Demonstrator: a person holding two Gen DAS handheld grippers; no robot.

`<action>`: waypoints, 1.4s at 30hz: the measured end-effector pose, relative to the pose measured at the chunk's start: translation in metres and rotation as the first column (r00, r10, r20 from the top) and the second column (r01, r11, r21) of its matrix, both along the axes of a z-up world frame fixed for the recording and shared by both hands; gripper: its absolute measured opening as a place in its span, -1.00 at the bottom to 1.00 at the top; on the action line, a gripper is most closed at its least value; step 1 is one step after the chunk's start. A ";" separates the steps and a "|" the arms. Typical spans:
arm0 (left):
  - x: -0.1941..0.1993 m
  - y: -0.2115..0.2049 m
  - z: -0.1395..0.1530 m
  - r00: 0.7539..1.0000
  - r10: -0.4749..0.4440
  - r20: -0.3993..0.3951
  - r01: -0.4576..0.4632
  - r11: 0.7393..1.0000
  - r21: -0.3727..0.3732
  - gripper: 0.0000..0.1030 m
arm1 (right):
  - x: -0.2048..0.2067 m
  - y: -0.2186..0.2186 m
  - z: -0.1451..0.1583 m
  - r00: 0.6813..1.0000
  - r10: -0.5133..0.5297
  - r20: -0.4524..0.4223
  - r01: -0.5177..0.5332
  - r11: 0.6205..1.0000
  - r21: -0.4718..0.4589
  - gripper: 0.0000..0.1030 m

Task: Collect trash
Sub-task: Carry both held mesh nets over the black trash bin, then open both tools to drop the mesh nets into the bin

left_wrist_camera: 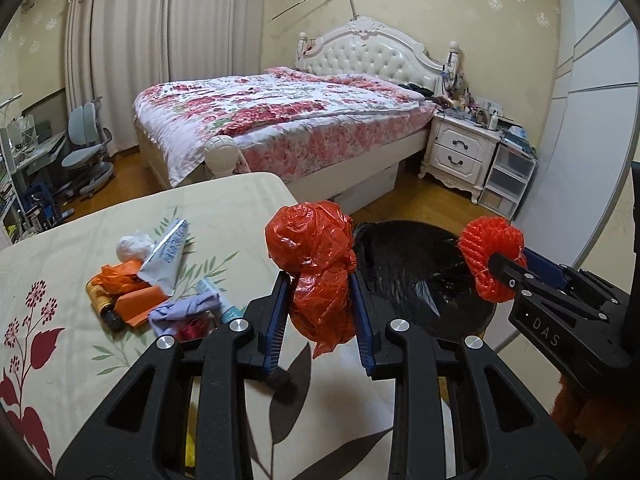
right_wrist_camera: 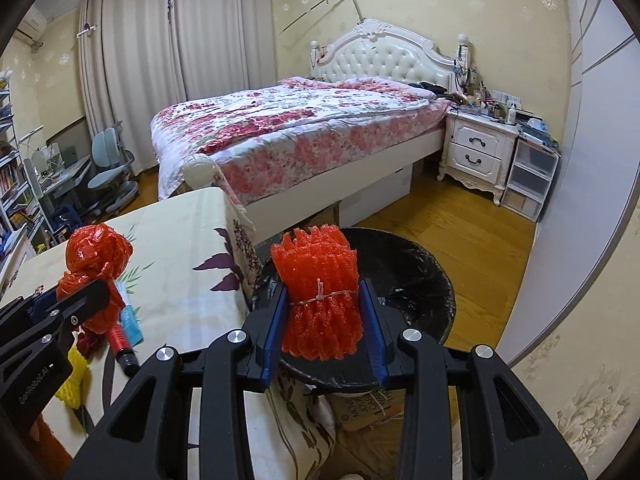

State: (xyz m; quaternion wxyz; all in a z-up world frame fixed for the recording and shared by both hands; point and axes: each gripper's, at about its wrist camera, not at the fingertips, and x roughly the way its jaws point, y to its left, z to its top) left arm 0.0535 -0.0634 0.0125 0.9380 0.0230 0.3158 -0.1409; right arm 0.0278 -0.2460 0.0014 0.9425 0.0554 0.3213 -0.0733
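The left gripper [left_wrist_camera: 320, 304] has its fingers [left_wrist_camera: 276, 312] clamped on a crumpled red plastic bag [left_wrist_camera: 316, 264], held in the air over the edge of the worktop [left_wrist_camera: 48, 280]. Just to its right, the right gripper [right_wrist_camera: 326, 316] grips a tied bundle of red foam netting [right_wrist_camera: 318, 292] above the black-lined trash bin [right_wrist_camera: 416, 276], which stands on the floor beside the worktop. More litter lies in a heap on the flowered cloth: a white wad [left_wrist_camera: 132, 246], a silvery tube [left_wrist_camera: 166, 258], orange wrappers [left_wrist_camera: 128, 284] and a small bottle [left_wrist_camera: 102, 300]. A bed [left_wrist_camera: 280, 116] stands behind.
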 end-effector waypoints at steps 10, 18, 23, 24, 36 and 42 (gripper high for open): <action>0.038 -0.053 -0.024 0.999 -0.045 -0.026 0.047 0.997 0.068 -0.42 | 0.024 -0.033 -0.016 0.999 -0.046 -0.019 0.047 0.999 0.011 -0.29; 0.060 -0.078 -0.041 0.997 -0.052 -0.057 0.058 0.993 0.106 -0.42 | 0.037 -0.051 -0.030 0.996 -0.076 -0.043 0.077 0.997 0.030 -0.29; 0.070 -0.089 -0.045 0.996 -0.050 -0.070 0.058 0.992 0.114 -0.42 | 0.044 -0.058 -0.035 0.995 -0.088 -0.053 0.090 0.995 0.033 -0.28; 0.072 -0.090 -0.046 0.996 -0.049 -0.074 0.057 0.992 0.114 -0.41 | 0.044 -0.059 -0.036 0.994 -0.091 -0.054 0.092 0.995 0.033 -0.28; 0.078 -0.095 -0.047 0.999 -0.019 -0.051 0.026 0.989 0.149 0.36 | 0.047 -0.071 -0.041 0.990 -0.132 -0.055 0.133 0.991 0.025 0.16; 0.077 -0.086 -0.041 0.999 0.031 -0.033 -0.025 0.989 0.145 0.64 | 0.041 -0.076 -0.038 0.984 -0.171 -0.046 0.171 0.985 0.013 0.30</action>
